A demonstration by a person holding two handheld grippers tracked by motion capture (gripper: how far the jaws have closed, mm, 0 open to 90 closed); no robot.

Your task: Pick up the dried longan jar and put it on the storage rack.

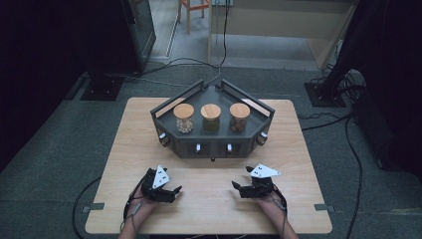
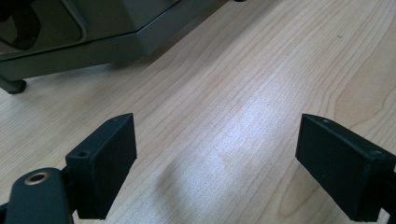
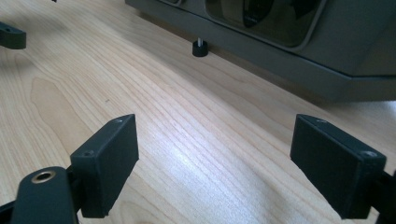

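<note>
Resting near the table [image 1: 124, 149] front edge: left gripper [image 1: 175, 191] and right gripper [image 1: 235, 187], jaws apart, empty. Bare wood between; rack [image 1: 211, 148] with jars [image 1: 210, 118] farther back.

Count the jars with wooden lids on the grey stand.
3, in a row on the grey stand: left jar, middle jar, right jar. None seems hidden.
</note>
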